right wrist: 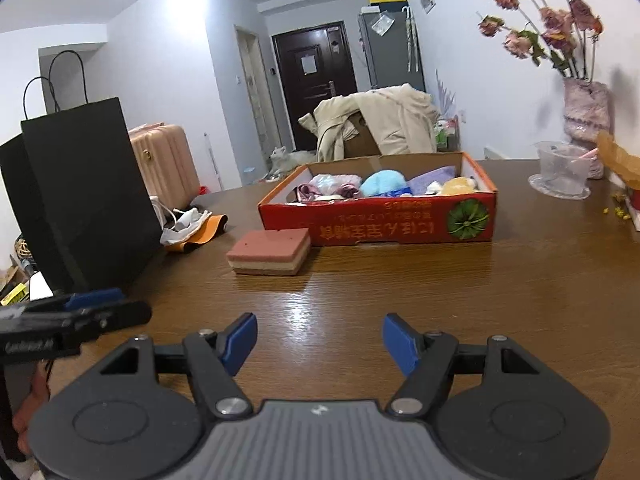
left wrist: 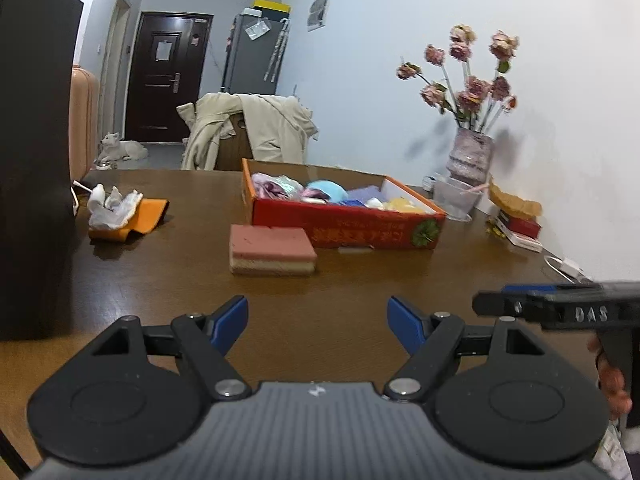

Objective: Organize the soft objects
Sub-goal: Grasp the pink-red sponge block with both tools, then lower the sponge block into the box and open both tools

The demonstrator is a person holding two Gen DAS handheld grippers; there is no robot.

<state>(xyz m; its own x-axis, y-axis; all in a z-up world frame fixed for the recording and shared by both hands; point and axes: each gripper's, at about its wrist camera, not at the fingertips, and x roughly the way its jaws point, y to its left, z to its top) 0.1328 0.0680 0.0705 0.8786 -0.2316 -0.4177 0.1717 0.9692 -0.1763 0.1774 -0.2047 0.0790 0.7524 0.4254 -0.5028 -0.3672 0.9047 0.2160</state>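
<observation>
Layered pink sponge flat beside filled red box

table: brown wood | on it: red box, layered sponge, black bag, vase

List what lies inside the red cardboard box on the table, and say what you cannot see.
Inside the red box: a pink bundle, a blue plush, a purple cloth, a yellow plush. The front wall hides anything beneath them.
</observation>
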